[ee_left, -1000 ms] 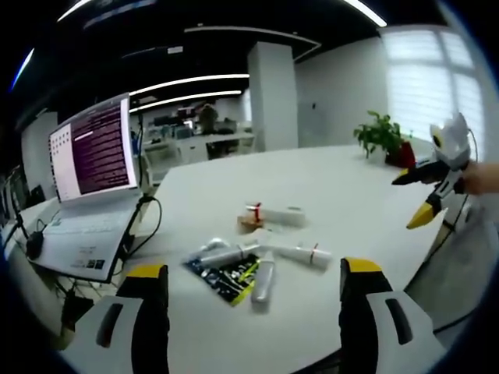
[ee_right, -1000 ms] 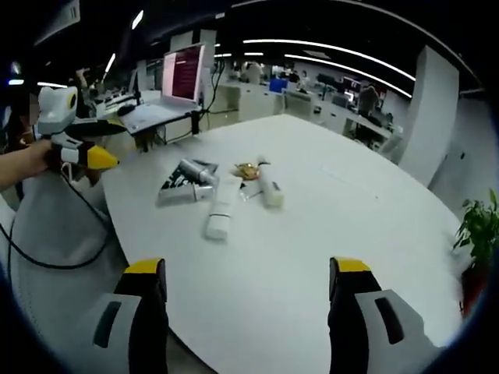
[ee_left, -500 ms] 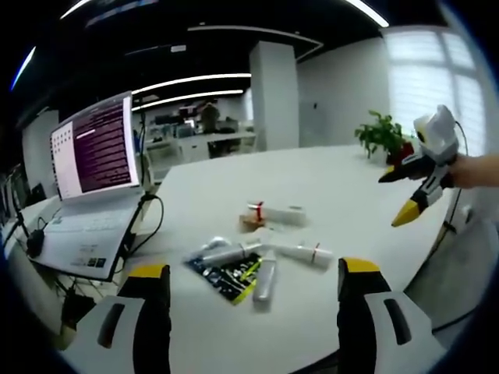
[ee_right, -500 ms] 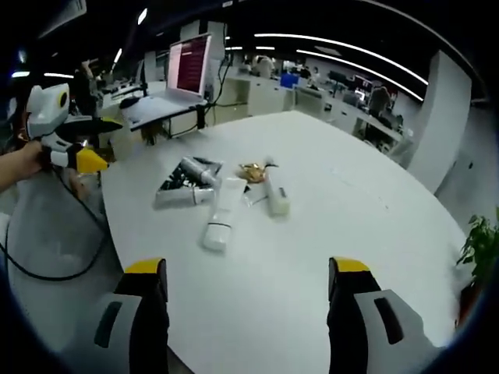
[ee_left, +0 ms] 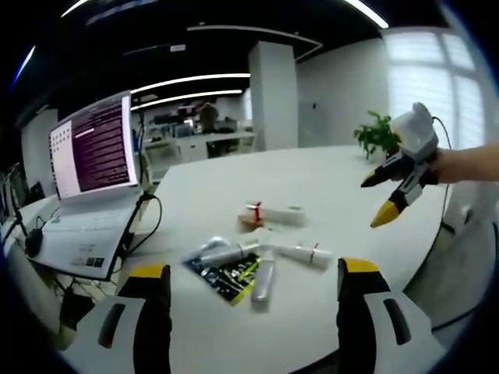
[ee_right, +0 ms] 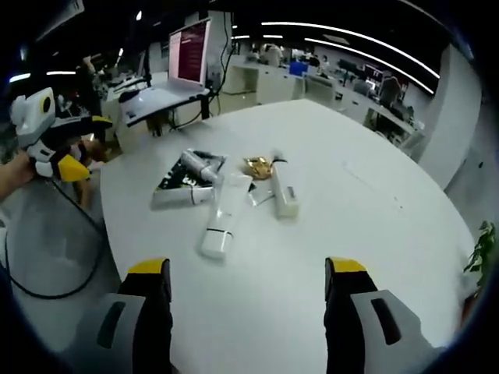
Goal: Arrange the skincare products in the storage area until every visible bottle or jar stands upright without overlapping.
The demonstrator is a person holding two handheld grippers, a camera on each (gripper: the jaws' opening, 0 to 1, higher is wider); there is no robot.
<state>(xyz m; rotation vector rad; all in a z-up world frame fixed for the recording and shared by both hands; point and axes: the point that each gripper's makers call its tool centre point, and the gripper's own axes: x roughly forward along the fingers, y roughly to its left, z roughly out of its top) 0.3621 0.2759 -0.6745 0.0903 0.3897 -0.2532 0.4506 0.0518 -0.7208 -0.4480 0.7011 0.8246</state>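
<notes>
- A big white table [ee_right: 366, 226] carries everything.
- White tubes [ee_right: 221, 226] lie flat on it.
- A dark packet [ee_left: 226, 274] lies under some tubes.
- A small gold thing [ee_right: 257, 166] sits beside them.

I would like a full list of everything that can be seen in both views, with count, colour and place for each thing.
table: one, white, round-edged, under all the products
tubes: about four, white, lying flat in a cluster mid-table
dark packet: one, black with green print, lying flat under a tube
small gold item: one, beside the tubes
laptop: one, white, screen lit, on a stand beside the table
potted plant: one, green, far table edge
left hand-held gripper: one, yellow-tipped, open, above the near table edge
right hand-held gripper: one, yellow-tipped, open, above the table
person's hand: holding the left hand-held gripper
</notes>
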